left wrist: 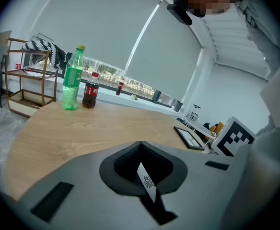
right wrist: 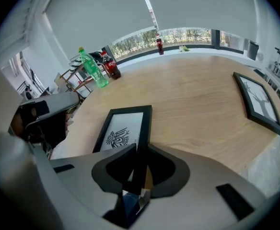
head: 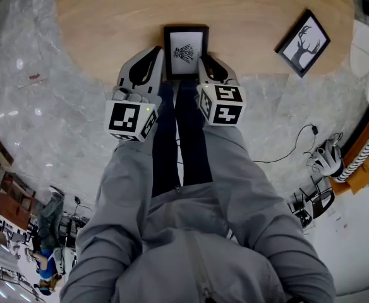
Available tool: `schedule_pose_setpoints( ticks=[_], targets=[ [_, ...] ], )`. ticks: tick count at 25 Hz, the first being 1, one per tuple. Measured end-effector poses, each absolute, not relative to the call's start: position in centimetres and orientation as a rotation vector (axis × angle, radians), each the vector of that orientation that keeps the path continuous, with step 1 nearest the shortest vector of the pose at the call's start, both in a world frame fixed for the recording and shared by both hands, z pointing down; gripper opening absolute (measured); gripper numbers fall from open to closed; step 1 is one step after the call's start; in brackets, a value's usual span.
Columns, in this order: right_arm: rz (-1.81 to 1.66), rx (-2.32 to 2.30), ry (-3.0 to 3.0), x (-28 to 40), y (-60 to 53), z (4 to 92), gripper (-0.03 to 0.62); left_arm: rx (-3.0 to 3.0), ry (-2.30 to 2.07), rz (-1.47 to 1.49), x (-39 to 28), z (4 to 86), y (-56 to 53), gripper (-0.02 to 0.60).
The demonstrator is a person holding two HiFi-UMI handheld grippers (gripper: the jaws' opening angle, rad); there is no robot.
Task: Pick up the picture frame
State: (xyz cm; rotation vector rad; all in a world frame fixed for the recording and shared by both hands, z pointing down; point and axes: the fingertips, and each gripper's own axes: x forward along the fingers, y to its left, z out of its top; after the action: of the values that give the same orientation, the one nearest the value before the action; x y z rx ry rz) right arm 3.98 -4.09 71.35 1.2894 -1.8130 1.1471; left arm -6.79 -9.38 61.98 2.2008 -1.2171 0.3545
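A black picture frame [head: 186, 50] with a bird print lies flat at the near edge of the round wooden table [head: 108, 17]. My right gripper [head: 204, 60] is at its right side. In the right gripper view the frame [right wrist: 123, 131] runs back into the gripper [right wrist: 139, 150], whose jaws are closed on the frame's black right border. My left gripper [head: 157, 51] is close beside the frame's left edge. Its jaws meet at the tips [left wrist: 140, 143], and a sliver of the bird print [left wrist: 147, 180] shows through the hollow behind them.
A second black frame with a deer print [head: 302, 43] lies at the table's right. A green bottle [left wrist: 73, 78] and a cola bottle [left wrist: 90, 90] stand at the far edge, near a wooden rack [left wrist: 27, 83]. A cable [head: 292, 149] lies on the marble floor.
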Motion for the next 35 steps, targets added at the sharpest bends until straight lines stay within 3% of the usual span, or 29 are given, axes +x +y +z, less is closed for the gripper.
schedule_pose_setpoints(
  ticks=[21,24,27,30,35],
  targets=[
    [1.159,1.225,-1.791,3.8,0.8,71.1,0.083,1.931,-0.999,0.479,-7.3,68.4,2.9,0.020],
    [1.157,1.209,-1.791,3.7,1.1,71.2,0.083,1.892,-0.940,0.437,-6.7,68.9,3.9,0.137],
    [1.157,1.198,-1.791,3.6,1.4,71.3,0.082,1.834,-0.892,0.413,-6.3,69.8,4.9,0.161],
    [1.158,1.188,-1.793,3.5,1.4,71.3,0.081,1.765,-0.854,0.346,-6.1,70.7,5.1,0.226],
    [1.154,1.151,-1.802,3.2,2.0,71.2,0.081,1.692,-0.731,0.281,-4.6,71.9,4.8,0.241]
  ],
)
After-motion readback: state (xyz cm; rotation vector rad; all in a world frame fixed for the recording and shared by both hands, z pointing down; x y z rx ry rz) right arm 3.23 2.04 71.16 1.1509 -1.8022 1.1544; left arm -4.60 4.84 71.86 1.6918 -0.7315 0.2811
